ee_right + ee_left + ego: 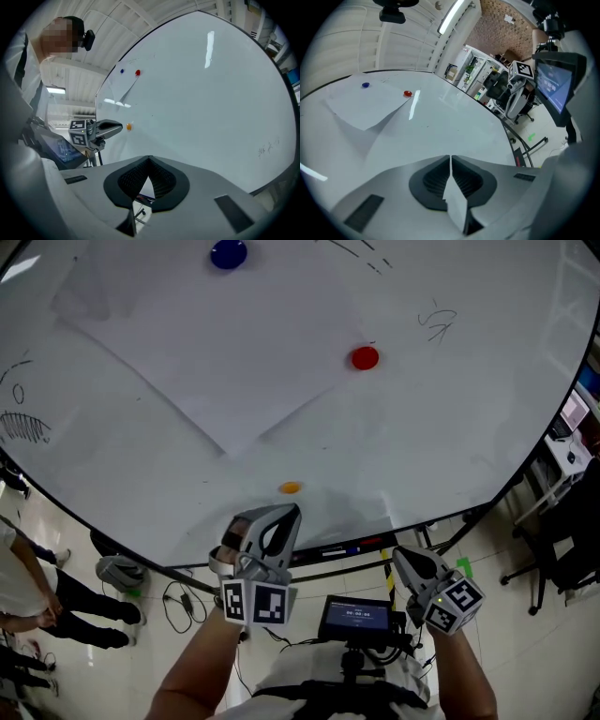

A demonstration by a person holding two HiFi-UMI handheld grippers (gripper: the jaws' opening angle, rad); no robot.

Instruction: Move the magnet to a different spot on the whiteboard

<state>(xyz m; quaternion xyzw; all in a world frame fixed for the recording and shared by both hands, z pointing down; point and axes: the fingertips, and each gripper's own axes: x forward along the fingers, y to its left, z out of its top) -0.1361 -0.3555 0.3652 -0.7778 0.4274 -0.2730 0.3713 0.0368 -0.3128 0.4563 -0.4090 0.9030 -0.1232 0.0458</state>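
A small orange magnet (pixel 291 487) (pixel 129 126) sticks to the big whiteboard (pixel 441 437) near its lower edge. My left gripper (pixel 284 514) (pixel 450 157) points at the board just below that magnet, apart from it. Only a narrow slit shows between its jaws, with nothing in it. In the right gripper view its fingertips (pixel 117 125) sit just left of the orange magnet. My right gripper (pixel 399 556) (pixel 149 158) hangs lower right, off the board, with its jaws together and empty. A red magnet (pixel 365 357) (pixel 408 93) and a blue magnet (pixel 228 253) (pixel 365 85) sit higher on the board.
A white paper sheet (pixel 206 343) lies flat on the board under the blue magnet. Pen scribbles (pixel 23 423) mark the left side. A small screen (pixel 356 617) hangs at my chest. People's legs (pixel 56 601) stand left, an office chair (pixel 562 554) right.
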